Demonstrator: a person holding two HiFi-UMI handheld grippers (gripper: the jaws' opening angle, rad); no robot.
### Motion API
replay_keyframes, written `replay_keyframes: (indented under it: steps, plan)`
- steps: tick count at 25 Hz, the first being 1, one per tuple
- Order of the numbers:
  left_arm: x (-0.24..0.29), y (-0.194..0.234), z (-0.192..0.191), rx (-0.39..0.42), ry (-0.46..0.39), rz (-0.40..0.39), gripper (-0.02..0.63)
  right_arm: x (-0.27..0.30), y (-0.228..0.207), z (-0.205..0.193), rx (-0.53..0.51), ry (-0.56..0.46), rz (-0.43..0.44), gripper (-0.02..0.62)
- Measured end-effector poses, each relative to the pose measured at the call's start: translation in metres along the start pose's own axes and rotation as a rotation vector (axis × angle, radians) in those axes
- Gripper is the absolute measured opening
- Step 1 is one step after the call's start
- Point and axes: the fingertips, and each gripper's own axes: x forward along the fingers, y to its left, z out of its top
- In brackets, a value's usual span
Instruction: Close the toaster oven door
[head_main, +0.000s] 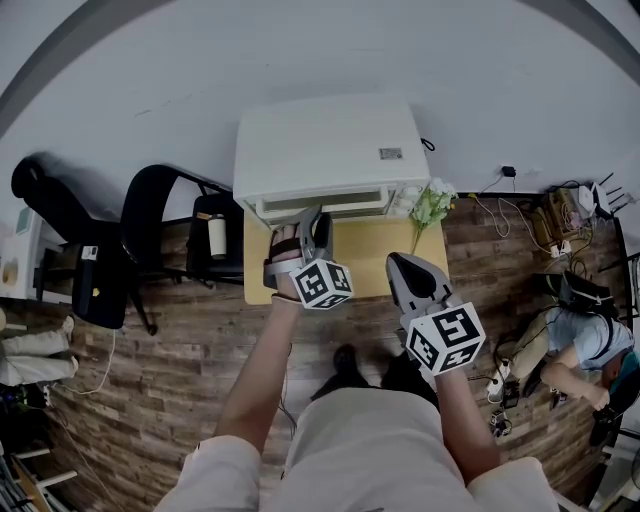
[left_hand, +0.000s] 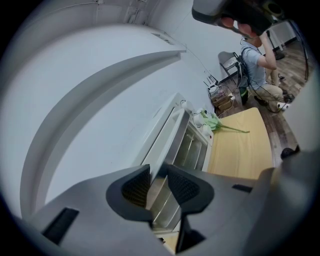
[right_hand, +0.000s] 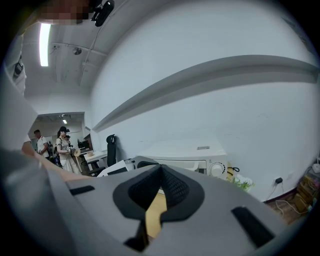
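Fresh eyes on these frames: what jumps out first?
The white toaster oven sits on a small wooden table with its door ajar. The left gripper has its jaws closed on that door's free edge. The right gripper hangs shut and empty over the table.

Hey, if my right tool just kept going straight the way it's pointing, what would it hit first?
Probably the toaster oven door: the right tool points at it across the table, with nothing visible between. Depth is hard to judge.
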Motion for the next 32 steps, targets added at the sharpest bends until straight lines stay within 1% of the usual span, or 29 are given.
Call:
replay_keyframes:
  steps: [5,10,14,20,22,25,27,32]
  plan:
    - [0.001,0.000,-0.001,-0.004,0.019,-0.010,0.101,-0.003,0.001,-0.001,-0.002,0.004,-0.005,-0.002]
    - [0.001,0.002,0.000,-0.011,0.014,-0.005,0.101,-0.008,0.002,-0.001,-0.005,0.003,-0.014,-0.002]
    - [0.000,-0.001,0.000,0.000,0.013,-0.008,0.101,-0.016,0.004,-0.004,-0.005,0.005,-0.021,-0.002]
    - [-0.003,-0.001,-0.001,0.019,0.023,0.012,0.101,-0.030,0.007,-0.005,-0.012,0.004,-0.039,-0.002]
    - [-0.004,-0.005,-0.001,0.040,0.031,0.004,0.139,-0.035,0.006,-0.005,-0.014,0.001,-0.048,-0.002]
    - [-0.010,-0.011,0.000,0.054,0.034,0.010,0.147,-0.044,0.004,-0.006,-0.017,-0.003,-0.056,-0.002]
    - [-0.016,-0.014,0.001,0.050,0.037,0.016,0.147,-0.050,0.002,-0.006,-0.019,-0.006,-0.056,-0.002]
    - [-0.036,-0.016,0.006,0.007,0.036,0.036,0.147,-0.060,-0.004,-0.005,-0.016,-0.019,-0.050,-0.002]
